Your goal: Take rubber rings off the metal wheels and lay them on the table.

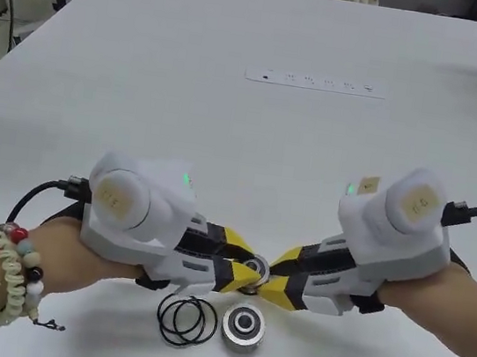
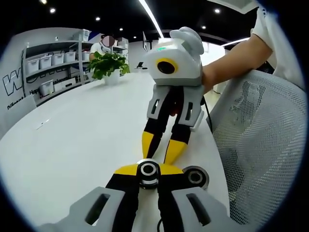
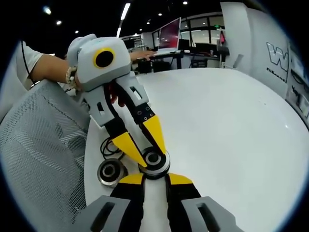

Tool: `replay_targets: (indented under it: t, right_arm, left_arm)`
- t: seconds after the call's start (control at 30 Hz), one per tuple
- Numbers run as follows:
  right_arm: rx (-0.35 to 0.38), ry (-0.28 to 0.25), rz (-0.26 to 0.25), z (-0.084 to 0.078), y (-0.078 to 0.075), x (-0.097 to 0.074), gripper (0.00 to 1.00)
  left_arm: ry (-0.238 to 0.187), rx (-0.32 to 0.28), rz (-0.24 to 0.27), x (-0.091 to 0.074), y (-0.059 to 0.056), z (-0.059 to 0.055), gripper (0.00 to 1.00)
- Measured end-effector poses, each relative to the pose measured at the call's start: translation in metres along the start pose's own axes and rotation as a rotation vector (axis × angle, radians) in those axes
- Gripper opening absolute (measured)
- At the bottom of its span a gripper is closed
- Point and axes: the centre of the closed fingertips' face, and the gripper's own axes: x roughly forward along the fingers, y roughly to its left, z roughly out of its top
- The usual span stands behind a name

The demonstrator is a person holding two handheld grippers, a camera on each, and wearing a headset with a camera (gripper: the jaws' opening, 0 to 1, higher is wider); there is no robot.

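Note:
A small metal wheel (image 1: 254, 268) hangs above the table between both grippers. My left gripper (image 2: 148, 170) is shut on it, its yellow tips on either side of the wheel (image 2: 148, 172). My right gripper (image 3: 155, 180) comes from the opposite side with its jaws only narrowly apart. Its tips sit right at the rim of the wheel (image 3: 154, 161), and I cannot tell whether they pinch anything. A second metal wheel (image 1: 243, 326) lies flat on the table below. A few black rubber rings (image 1: 186, 319) lie overlapping to its left.
The white table (image 1: 228, 124) stretches far ahead, with a flush socket strip (image 1: 316, 83) set in its middle. Cables trail from both grippers toward the near edge. A mesh chair back (image 2: 260, 135) stands close beside the table, and a potted plant (image 2: 110, 65) is at the far end.

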Motion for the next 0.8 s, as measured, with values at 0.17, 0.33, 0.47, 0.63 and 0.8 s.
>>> replay_targets:
  t: [0.17, 0.33, 0.47, 0.63, 0.8]
  right_arm:
    - [-0.059, 0.000, -0.004, -0.002, -0.003, -0.002, 0.01]
    - [0.009, 0.000, -0.011, -0.001, -0.004, -0.002, 0.00]
    - [0.155, 0.041, -0.078, -0.003, -0.014, -0.001, 0.00]
    - [0.171, 0.073, -0.085, -0.002, -0.013, 0.000, 0.00]
    - [0.359, 0.040, -0.063, -0.002, -0.014, -0.002, 0.00]
  left_arm:
    - [0.002, -0.004, 0.005, -0.001, 0.001, 0.000, 0.08]
    - [0.001, -0.006, 0.008, -0.001, 0.002, 0.000, 0.08]
    - [-0.002, -0.010, 0.012, 0.000, 0.002, 0.000, 0.08]
    - [-0.003, -0.012, 0.016, -0.001, 0.003, 0.000, 0.08]
    - [-0.004, -0.001, 0.017, -0.001, 0.003, 0.000, 0.08]
